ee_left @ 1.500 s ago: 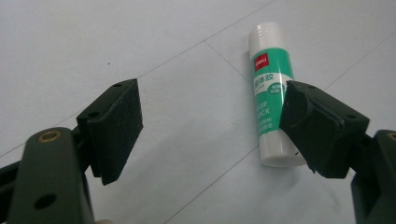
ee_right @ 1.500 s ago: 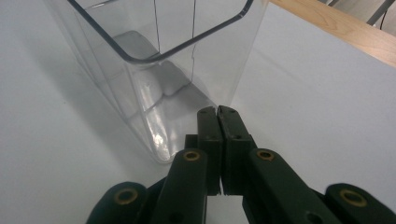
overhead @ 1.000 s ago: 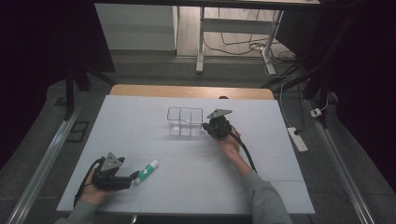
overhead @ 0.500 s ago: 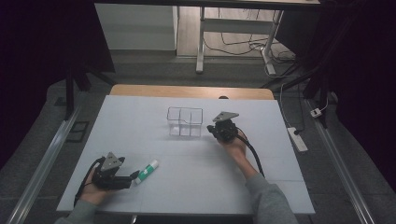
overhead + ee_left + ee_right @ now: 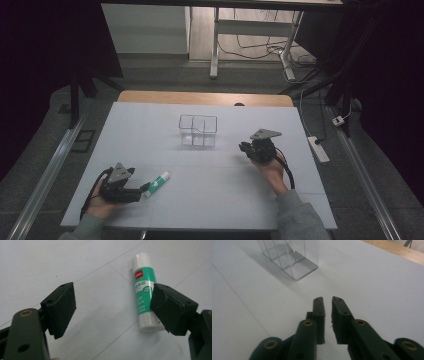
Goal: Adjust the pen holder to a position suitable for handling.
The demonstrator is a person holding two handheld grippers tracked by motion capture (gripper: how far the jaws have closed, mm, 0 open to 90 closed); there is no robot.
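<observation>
Nearest the person, the left gripper (image 5: 112,307) rests on the white table (image 5: 210,200) with its jaws spread wide and nothing gripped — the glue stick (image 5: 145,292) lies flat just inside the right-hand pad (image 5: 170,307), seemingly brushing it. This looks like the approach before a pick-up: next, centre the tube between the pads and close. Farther off, the right gripper (image 5: 327,300), jaws empty and just opening a narrow slit, sits beside the clear divided box (image 5: 198,131) — apart from it
</observation>
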